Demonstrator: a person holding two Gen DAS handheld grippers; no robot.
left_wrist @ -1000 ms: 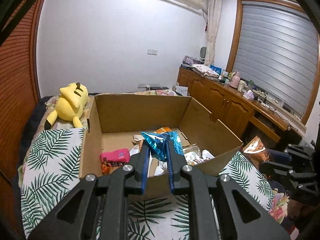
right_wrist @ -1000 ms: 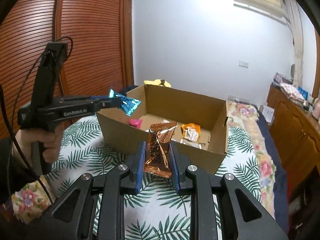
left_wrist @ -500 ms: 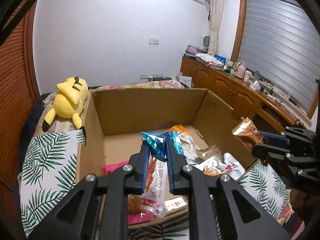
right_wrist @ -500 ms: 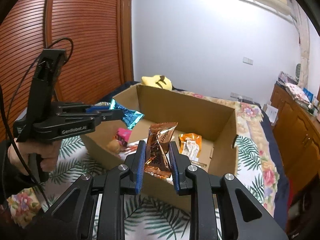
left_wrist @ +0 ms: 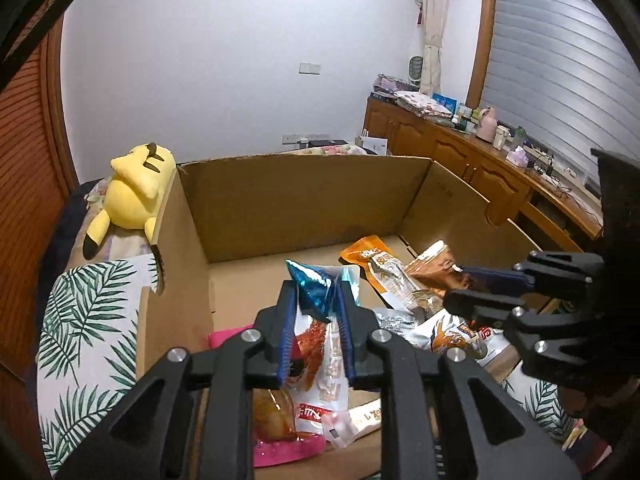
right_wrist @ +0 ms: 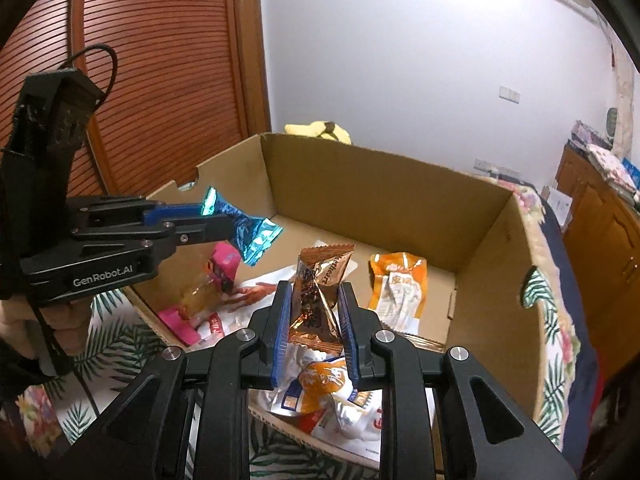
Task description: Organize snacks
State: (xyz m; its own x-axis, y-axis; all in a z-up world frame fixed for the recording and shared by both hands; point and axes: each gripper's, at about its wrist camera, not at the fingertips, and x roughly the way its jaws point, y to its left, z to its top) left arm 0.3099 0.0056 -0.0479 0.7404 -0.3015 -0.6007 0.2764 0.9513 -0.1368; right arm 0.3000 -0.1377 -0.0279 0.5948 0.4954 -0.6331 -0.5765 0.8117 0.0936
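Both grippers hang over the open cardboard box (left_wrist: 304, 200), each with one small snack between its fingers. The left gripper (left_wrist: 316, 300) has the blue packet (left_wrist: 314, 286) between its pads, above the box's near left part, and its jaws are opening; the packet sits pinched at its lower seam and has not dropped. The right gripper (right_wrist: 314, 304) is clamped tight on the copper packet (right_wrist: 320, 292), held upright by its middle above the near edge of the box.

Both packets look like thin crinkled foil, puffed with air, so I judge them very light and soft, with a slick skin that can slide between flat pads. The crimped end seams are the stiffest parts and the safest place to pinch; squeezing the belly risks crushing what is inside. Released from here, each should flutter, not fall straight, and could land on the pile.

On the box floor lie an orange pouch (right_wrist: 396, 288) near the right wall, a pink packet (right_wrist: 178, 322) at the near left corner, and white wrappers (right_wrist: 320, 392) heaped along the near edge. The box stands on a leaf-print cover (left_wrist: 88, 320); a yellow plush (left_wrist: 134, 192) lies beyond its far left corner.
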